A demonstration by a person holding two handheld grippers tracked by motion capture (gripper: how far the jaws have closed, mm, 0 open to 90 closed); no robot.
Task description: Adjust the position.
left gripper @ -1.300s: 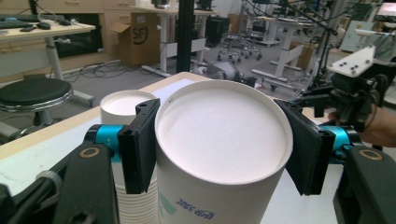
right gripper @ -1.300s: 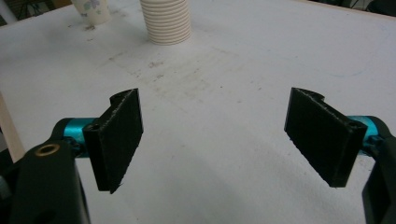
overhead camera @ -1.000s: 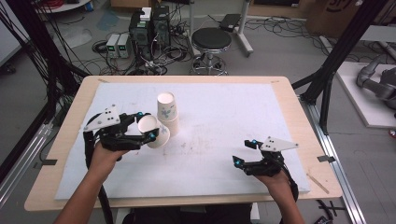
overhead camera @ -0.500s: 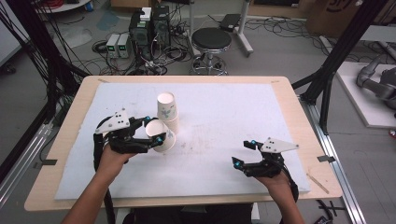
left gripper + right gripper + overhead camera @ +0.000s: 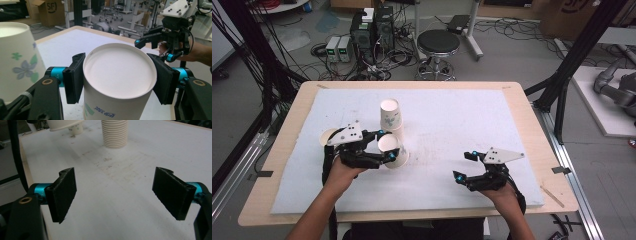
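Cup [image 5: 117, 82], inverted, white paper with a green and blue print low on its wall, sits clamped in the left tongs [image 5: 384, 146] just beside the stack [image 5: 392, 116] on the bench [image 5: 522, 105]. Judged step: carrying it for placement. Next, lower it squarely before letting go. Right tongs [image 5: 113, 195] rest wide open, empty, well apart.

left gripper [image 5: 384, 147]: black frame, cyan jaw hubs, your grey three-cornered plate on top
right gripper [image 5: 464, 165]: same build, black cable trailing
jaw pads: flat black
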